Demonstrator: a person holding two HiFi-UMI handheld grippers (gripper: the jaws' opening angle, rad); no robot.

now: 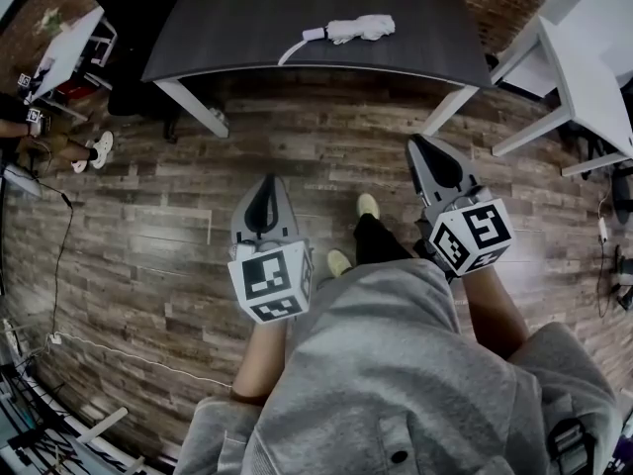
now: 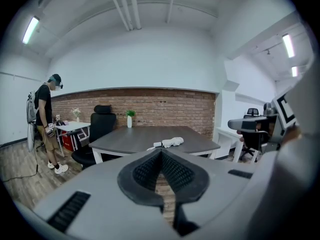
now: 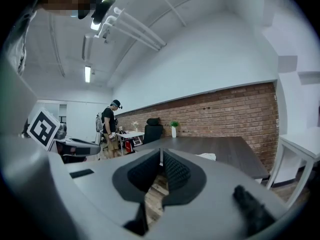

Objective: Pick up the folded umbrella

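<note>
White folded umbrella [image 1: 348, 31] lying on dark surface [image 1: 237, 28], left gripper [image 1: 265, 181] and right gripper [image 1: 416, 143] each pressed together, empty, above wood floor [image 1: 148, 196]

Umbrella [image 3: 208, 156]: in the right gripper view, mostly hidden behind the right gripper [image 3: 160, 154]; one white end shows.
Table [image 1: 247, 23]: far side cut by the head view's top edge.
Bystander [image 1: 64, 144]: cut by the head view's left edge; legs and one hand show.
Desk [image 1: 593, 62]: cut by the head view's right edge.
</note>
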